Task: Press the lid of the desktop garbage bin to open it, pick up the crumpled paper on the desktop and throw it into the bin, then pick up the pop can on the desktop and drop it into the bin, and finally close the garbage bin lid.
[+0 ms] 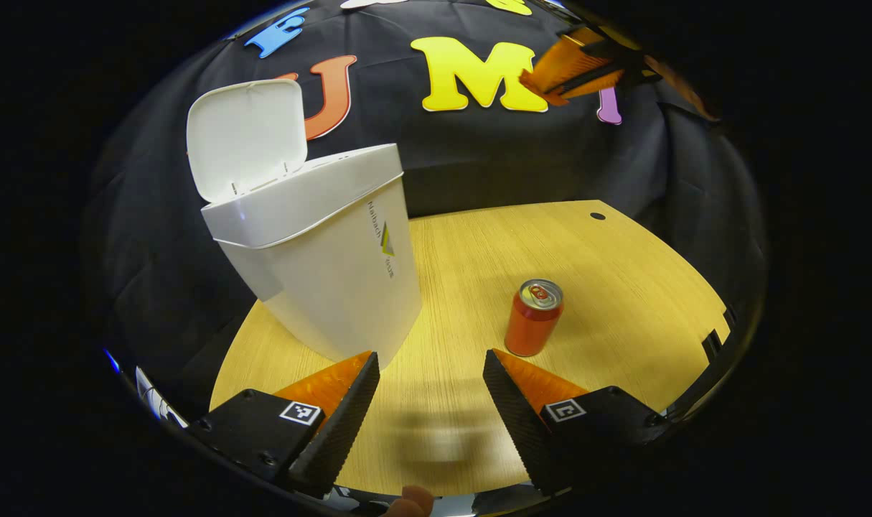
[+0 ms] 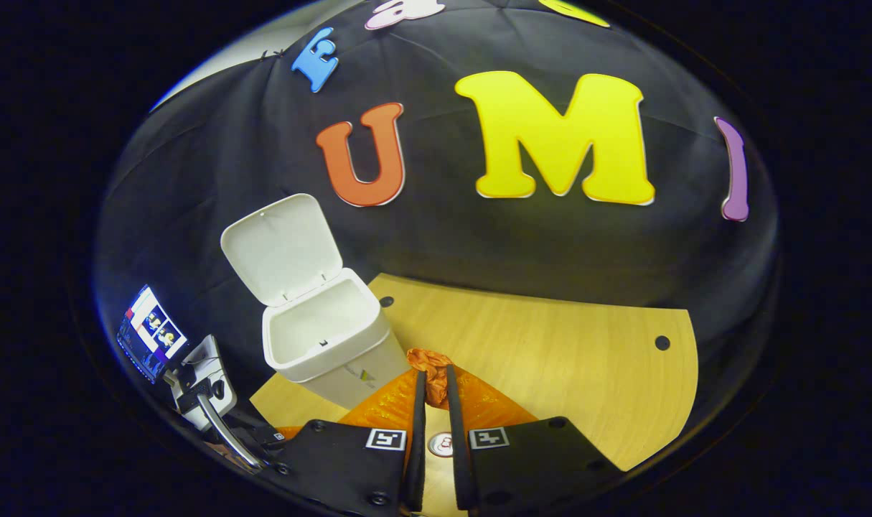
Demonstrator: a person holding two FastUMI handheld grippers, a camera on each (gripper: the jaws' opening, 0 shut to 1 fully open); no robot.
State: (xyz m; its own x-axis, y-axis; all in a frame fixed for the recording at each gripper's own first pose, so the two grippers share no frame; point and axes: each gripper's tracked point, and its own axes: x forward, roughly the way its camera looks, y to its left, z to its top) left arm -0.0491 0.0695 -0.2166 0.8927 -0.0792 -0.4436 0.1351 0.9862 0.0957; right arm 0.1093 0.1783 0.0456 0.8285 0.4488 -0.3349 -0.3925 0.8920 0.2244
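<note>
Pale wooden table (image 1: 622, 301) with small dark holes near its far edge. Standing on it: white bin (image 1: 328, 251), lid (image 1: 245, 136) up, toward the left; red can (image 1: 534, 317) upright to the bin's right, apart from it.

crumpled paper (image 2: 427, 359) mostly hidden between fingers, pop can (image 2: 443, 444) largely hidden

The garbage bin (image 1: 321, 266) and its raised lid (image 1: 247, 136) are plain white, with a small grey-and-yellow mark on one side. The pop can (image 1: 534, 318) is red-orange with a silver top. The crumpled paper (image 2: 427, 359) is orange. The desk (image 1: 622, 287) is pale wood grain.
</note>
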